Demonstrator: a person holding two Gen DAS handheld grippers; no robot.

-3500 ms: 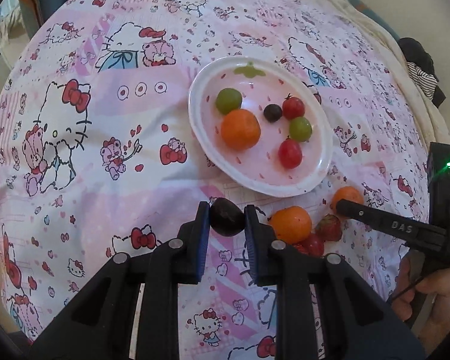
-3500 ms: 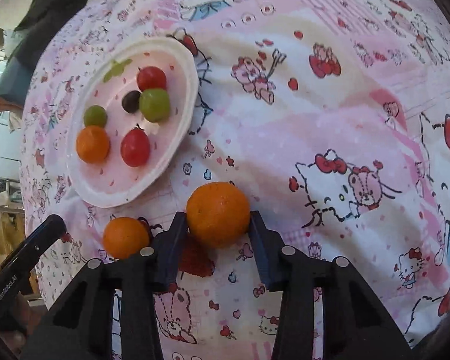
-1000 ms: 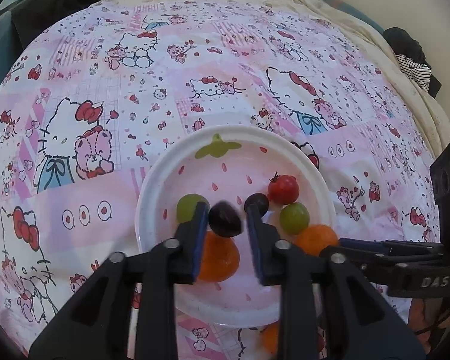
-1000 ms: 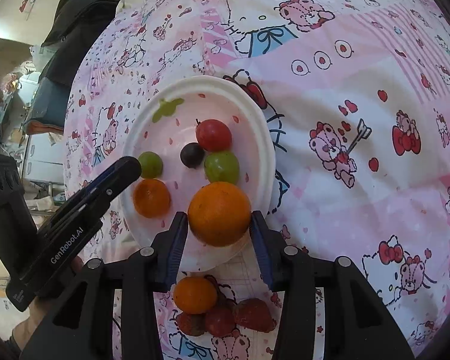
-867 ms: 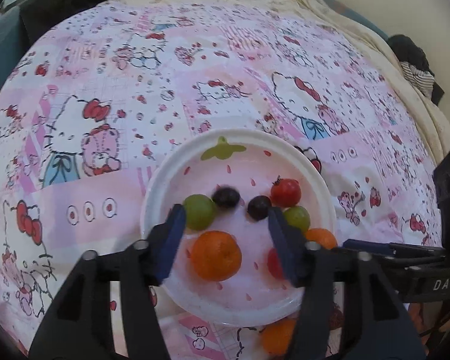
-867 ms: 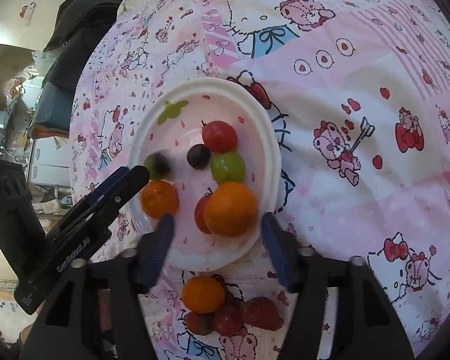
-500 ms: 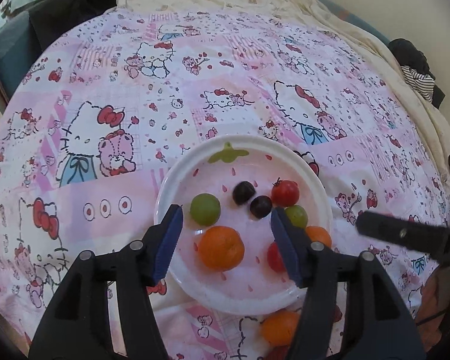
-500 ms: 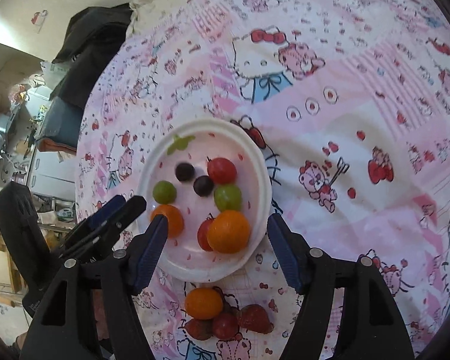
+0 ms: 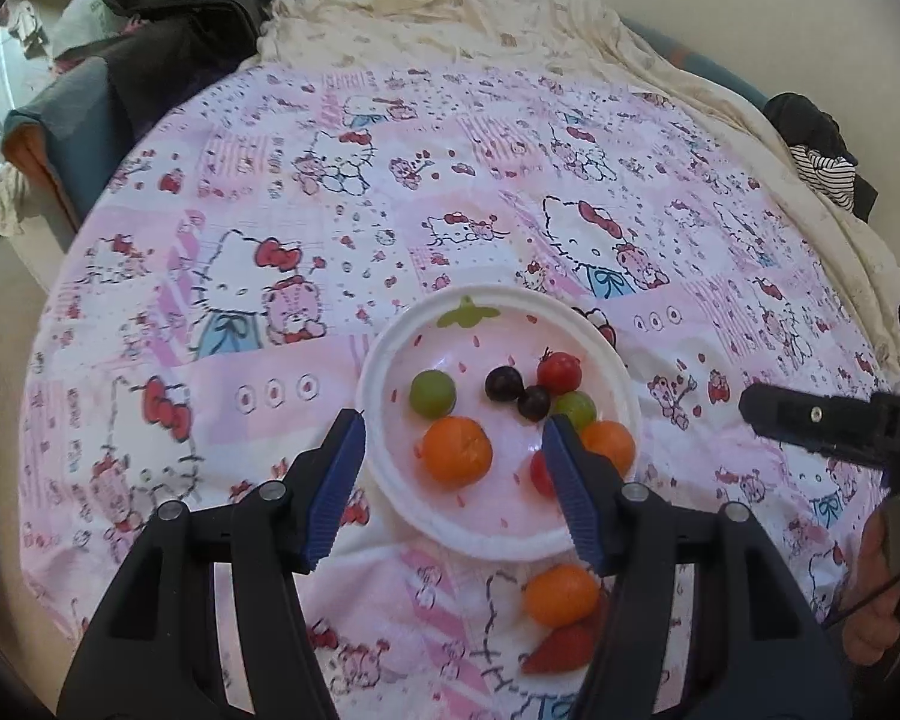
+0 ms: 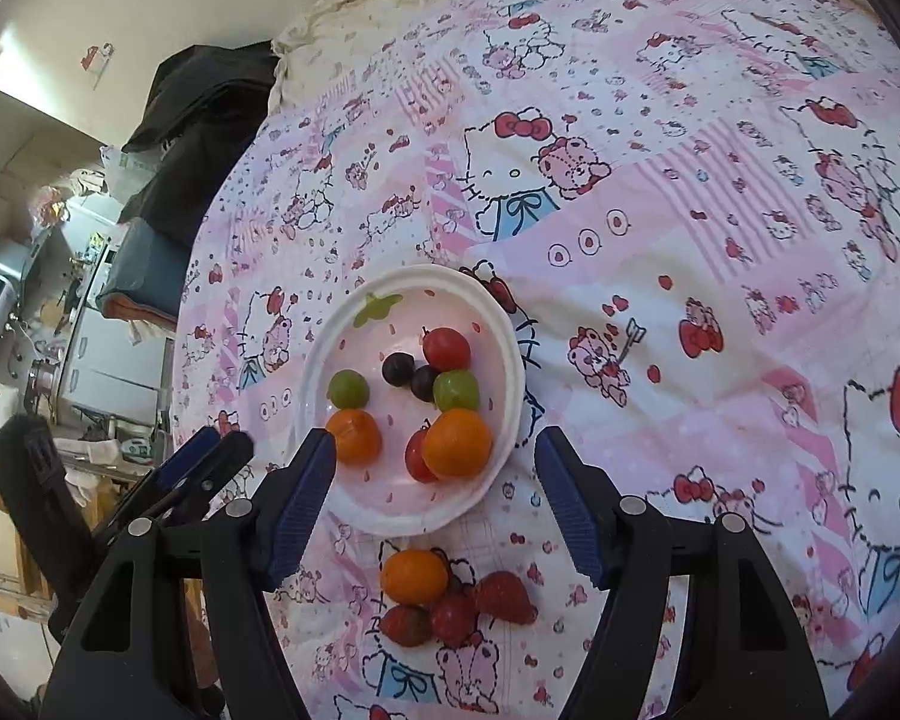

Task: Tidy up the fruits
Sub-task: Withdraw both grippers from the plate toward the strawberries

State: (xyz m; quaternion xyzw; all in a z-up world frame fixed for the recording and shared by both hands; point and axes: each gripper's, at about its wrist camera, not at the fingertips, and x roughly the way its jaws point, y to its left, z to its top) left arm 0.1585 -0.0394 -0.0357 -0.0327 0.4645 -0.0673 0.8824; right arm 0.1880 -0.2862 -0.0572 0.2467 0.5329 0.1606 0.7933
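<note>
A white plate (image 9: 390, 354) (image 10: 510, 354) lies on the pink Hello Kitty cloth. It holds two oranges (image 9: 456, 451) (image 10: 456, 443), two green grapes (image 9: 432, 394), two dark grapes (image 9: 503, 384) (image 10: 398, 369) and red tomatoes (image 10: 446, 348). Beside its near rim lie one more orange (image 9: 560, 594) (image 10: 414, 576) and several red strawberries (image 10: 504, 597). My left gripper (image 9: 453, 486) is open and empty above the plate's near side. My right gripper (image 10: 435, 507) is open and empty above the plate's near rim.
Dark clothes (image 9: 168, 6) and a cream sheet (image 9: 450, 6) lie at the cloth's far edge. A striped garment (image 9: 825, 165) sits far right. Shelves and appliances (image 10: 42, 324) stand to the left in the right wrist view.
Both grippers opened and dropped their fruit onto the plate: the left a dark grape, the right an orange. Both then pulled back and up from the plate.
</note>
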